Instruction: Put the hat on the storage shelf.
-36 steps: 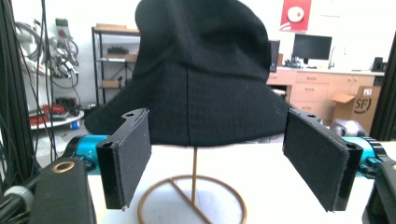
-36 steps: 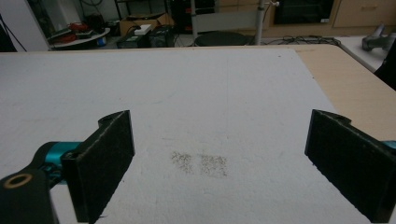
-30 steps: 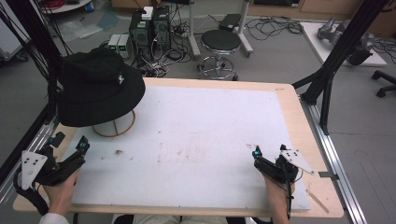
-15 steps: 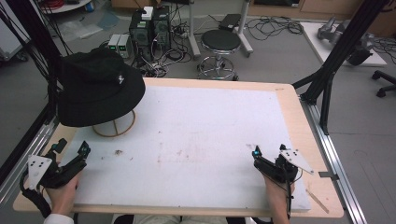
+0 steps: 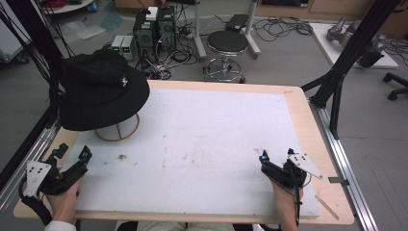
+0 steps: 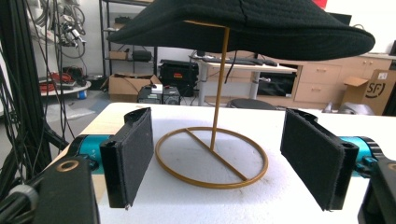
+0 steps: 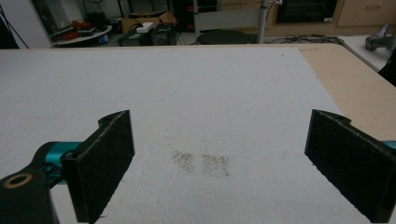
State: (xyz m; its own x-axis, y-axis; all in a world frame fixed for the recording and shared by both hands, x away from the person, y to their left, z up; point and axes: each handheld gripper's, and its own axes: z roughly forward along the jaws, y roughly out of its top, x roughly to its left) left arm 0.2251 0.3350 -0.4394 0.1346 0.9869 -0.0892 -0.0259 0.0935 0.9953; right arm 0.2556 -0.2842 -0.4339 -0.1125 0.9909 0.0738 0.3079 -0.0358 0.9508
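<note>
A black hat (image 5: 98, 89) with a small white mark sits on a gold wire stand (image 6: 212, 156), upper left. The desk (image 5: 298, 103) is pale wood under a white mat (image 5: 202, 139) with brownish smudges.

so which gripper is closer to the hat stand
The left gripper, at the table's near-left corner just in front of the gold stand; the right gripper sits far across.

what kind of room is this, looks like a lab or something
Most likely a lab or workshop. A black hat sits on a gold wire stand on a framed work table, and the floor beyond holds computer towers, loose cables and a stool. Shelves and cardboard boxes show in the left gripper view.
</note>
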